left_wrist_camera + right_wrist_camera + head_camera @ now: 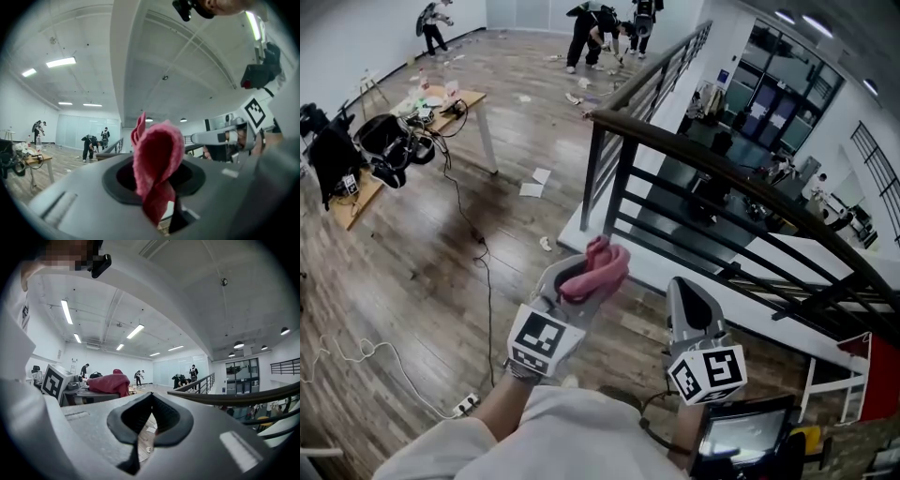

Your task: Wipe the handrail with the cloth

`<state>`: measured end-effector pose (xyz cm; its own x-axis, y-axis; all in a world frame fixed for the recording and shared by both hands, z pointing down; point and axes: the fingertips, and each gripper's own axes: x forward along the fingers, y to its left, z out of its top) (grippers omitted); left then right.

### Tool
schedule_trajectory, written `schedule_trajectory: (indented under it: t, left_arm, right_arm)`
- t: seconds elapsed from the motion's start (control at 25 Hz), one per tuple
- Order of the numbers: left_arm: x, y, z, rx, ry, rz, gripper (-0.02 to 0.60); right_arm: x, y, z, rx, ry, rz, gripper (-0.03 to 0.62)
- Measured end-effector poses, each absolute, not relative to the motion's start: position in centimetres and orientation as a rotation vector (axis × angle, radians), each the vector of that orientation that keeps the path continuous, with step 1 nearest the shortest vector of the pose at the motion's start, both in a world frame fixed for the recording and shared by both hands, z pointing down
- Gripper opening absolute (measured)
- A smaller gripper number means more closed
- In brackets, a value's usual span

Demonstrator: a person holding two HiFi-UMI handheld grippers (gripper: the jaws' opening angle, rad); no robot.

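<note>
Just short of the handrail (722,157), clamping the pink cloth (598,266) in the left gripper (592,283), seemingly poised for wiping; keeping the right gripper (686,289) closed, empty, aside.

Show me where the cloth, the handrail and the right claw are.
cloth (595,270): head view, middle of the pink bunch.
handrail (628,120): head view, dark top rail near its end.
right claw (680,284): head view, tip where its jaws meet.

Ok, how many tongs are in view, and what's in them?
2. The left tongs, at the head view's lower middle, are shut on the pink cloth, off the handrail. The right tongs, just right of them, are shut and empty.
</note>
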<state>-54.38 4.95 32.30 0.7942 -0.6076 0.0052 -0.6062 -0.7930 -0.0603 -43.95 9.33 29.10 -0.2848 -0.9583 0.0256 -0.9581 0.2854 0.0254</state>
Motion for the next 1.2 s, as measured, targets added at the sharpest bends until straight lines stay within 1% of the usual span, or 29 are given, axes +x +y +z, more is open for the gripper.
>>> schedule_trajectory:
  t: [0.28, 0.6, 0.96, 1.2]
  left_arm:
    - [-54.5, 2.0, 33.1, -2.94, 0.975, 0.022, 0.146]
    - [-53.4, -1.7, 33.7, -2.956, 0.984, -0.011, 0.147]
    - [-49.9, -8.6, 31.9, -2.909, 0.969, 0.047, 0.146]
    - [-47.3, -13.7, 31.0, -2.865, 1.032, 0.021, 0.147]
  right_arm:
    - [-43.9, 7.0, 30.2, 1.862, -2.47, 0.031, 0.003]
    - [-42.6, 3.2, 31.2, 1.854, -2.467, 0.064, 0.003]
    - [-39.3, -4.5, 30.3, 1.809, -2.517, 0.042, 0.003]
    - [-36.2, -9.9, 28.9, 1.76, -2.56, 0.013, 0.003]
